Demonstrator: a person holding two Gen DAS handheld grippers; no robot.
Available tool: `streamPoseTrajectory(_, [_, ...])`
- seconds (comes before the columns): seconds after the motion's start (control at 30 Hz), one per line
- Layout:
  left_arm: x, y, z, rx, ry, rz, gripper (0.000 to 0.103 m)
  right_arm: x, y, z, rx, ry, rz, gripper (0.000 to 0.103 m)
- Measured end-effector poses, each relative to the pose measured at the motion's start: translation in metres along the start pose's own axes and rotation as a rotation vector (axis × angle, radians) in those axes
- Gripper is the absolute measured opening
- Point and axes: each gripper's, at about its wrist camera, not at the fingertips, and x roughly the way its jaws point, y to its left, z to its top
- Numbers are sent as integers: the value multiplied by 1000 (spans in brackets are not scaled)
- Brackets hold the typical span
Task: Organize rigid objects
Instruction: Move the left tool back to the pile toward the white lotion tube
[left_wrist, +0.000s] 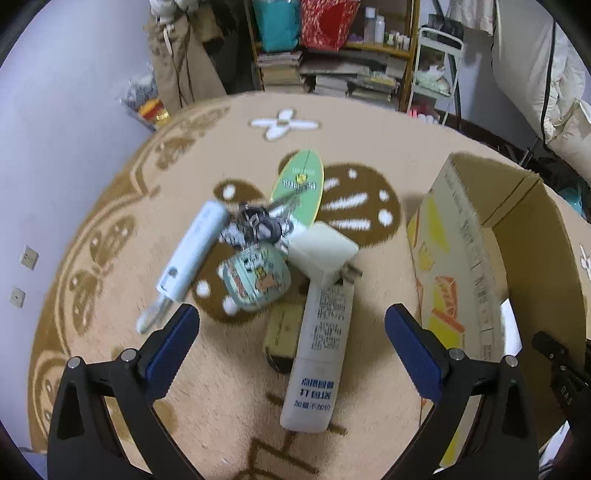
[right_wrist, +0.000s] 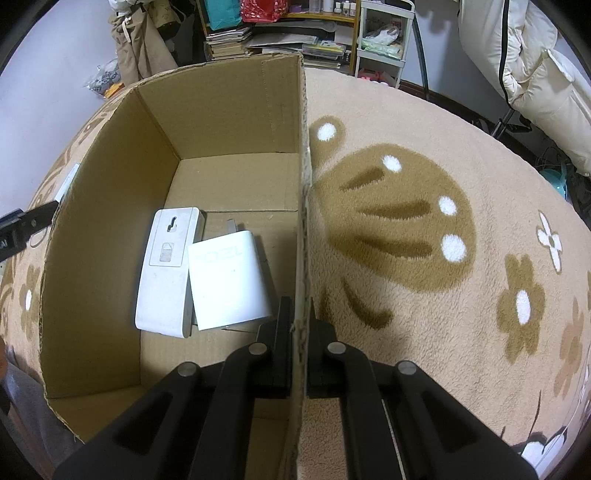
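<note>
Two items are already stowed: a white remote-like device (right_wrist: 168, 273) and a white charger (right_wrist: 229, 280) are seen lying side by side, touching, on the floor of the cardboard box (right_wrist: 221, 122). The box's right wall is clamped between the closed jaws of the right gripper (right_wrist: 297, 314), so the box is judged to be steadied for loading.

Most of the work is judged to remain. A pile is left on the patterned blanket, just beside the box's outer wall: a long white bottle (left_wrist: 319, 354), a white plug adapter (left_wrist: 323, 254) resting on its far end, a small brown box (left_wrist: 282, 332) partly under the bottle, a pale green cartoon case (left_wrist: 256, 278), a bunch of keys (left_wrist: 258, 225), a white tube-shaped device (left_wrist: 192, 251) and a green oval board (left_wrist: 297, 184). The left gripper (left_wrist: 291, 332) is held wide open above the bottle, with nothing in it.

The items overlap, so a neighbour may be dragged along. The tall box wall must be cleared. Shelves of books and bags are seen beyond the blanket's far edge.
</note>
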Motion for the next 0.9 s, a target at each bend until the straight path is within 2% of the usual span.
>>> streamPoseTrajectory(0.1, [8, 2, -4, -8, 20, -16, 100, 0, -1, 0, -1, 2, -1, 6])
streamPoseTrajectory(0.37, [27, -3, -15, 27, 71, 10, 100, 0, 0, 0, -2, 3, -1, 6])
streamPoseTrajectory(0.57, [42, 2, -20, 4, 108, 26, 100, 0, 1, -1, -1, 3, -1, 6])
streamPoseTrajectory(0.7, [50, 4, -23, -7, 135, 3, 99, 0, 1, -1, -2, 3, -1, 6])
streamPoseTrajectory(0.9, [57, 1, -28, 14, 180, 9, 97, 0, 1, -1, -2, 3, -2, 6])
